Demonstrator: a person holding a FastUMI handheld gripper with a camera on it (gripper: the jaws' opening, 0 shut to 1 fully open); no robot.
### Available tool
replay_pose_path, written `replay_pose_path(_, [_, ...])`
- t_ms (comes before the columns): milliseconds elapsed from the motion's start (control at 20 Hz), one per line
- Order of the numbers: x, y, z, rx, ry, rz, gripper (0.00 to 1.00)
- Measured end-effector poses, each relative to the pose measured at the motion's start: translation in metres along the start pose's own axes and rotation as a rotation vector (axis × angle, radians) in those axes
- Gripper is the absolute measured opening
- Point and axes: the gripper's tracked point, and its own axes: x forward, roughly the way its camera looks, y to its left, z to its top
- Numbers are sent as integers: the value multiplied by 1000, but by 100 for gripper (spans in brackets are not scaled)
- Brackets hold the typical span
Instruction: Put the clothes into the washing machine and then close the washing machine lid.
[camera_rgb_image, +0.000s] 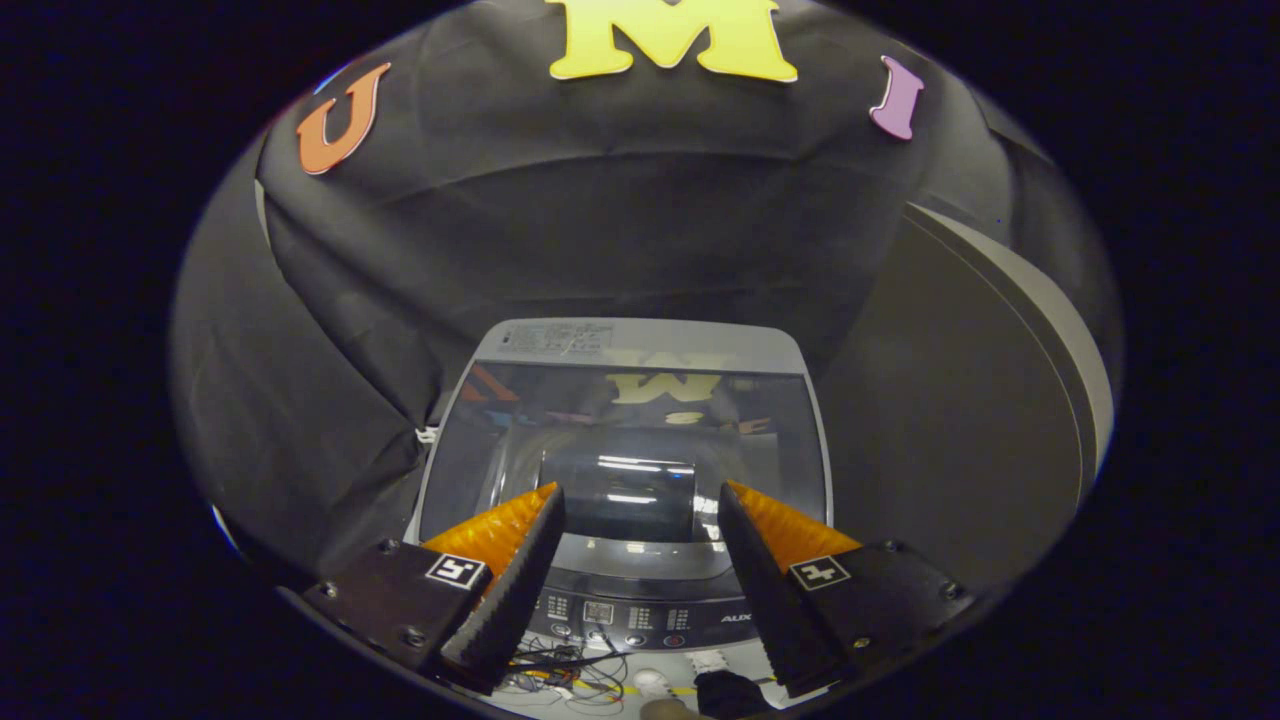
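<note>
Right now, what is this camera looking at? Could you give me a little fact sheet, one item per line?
Main thing: a top-loading washing machine, seen from above
Lid: a glass lid, lying flat and shut
Control panel: a row of buttons on the near edge
Claw: claw open, fingers spread above the machine's front, holding nothing
Clothes: none that I can make out
Below the machine: tangled cables on the floor
Backdrop: black cloth behind the machine
To the side: a grey panel
</note>
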Motion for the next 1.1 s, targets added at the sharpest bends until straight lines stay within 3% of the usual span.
replay_pose_path(150, [-21, -1, 7, -10, -55, 12, 96])
replay_pose_path(600, [-161, -38, 13, -51, -390, 87, 95])
replay_pose_path(800, [-227, -96, -2, -52, -494, 92, 95])
replay_pose_path(1100, [-301, -208, -47, -60, -606, 22, 96])
